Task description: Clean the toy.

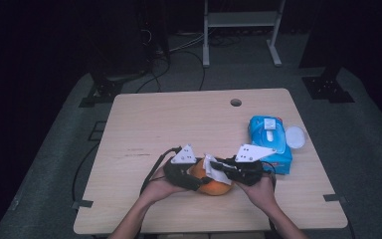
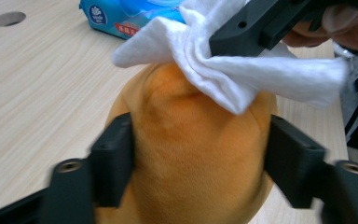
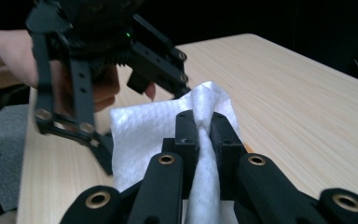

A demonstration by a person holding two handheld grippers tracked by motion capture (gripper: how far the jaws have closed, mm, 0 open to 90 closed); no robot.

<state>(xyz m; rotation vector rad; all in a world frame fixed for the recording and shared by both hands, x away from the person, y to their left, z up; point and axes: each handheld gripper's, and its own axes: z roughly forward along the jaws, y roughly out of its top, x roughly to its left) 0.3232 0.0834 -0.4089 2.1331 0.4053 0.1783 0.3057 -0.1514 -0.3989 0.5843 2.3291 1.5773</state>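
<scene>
1. The desk is light wood and takes the middle of the high view; a round hole sits near its far edge, in the upper middle of the frame.
2. A blue pack of wet wipes lies at the right side of the desk, with its white round lid open at the pack's right.
3. The orange soft object rests on the desk at the lower middle of the high view, between the two hands. In the left gripper view it takes the centre and bottom of the frame.
4. The left gripper comes from the lower left. Its fingers stand on both sides of the orange object and touch its sides; the left one looks blurred, and whether they press or only rest there cannot be told.
5. The right gripper comes from the lower right. Its fingers are pressed together and pinch a white wipe.
6. The wipe lies on the top of the orange object, in the upper right of the left gripper view.
</scene>
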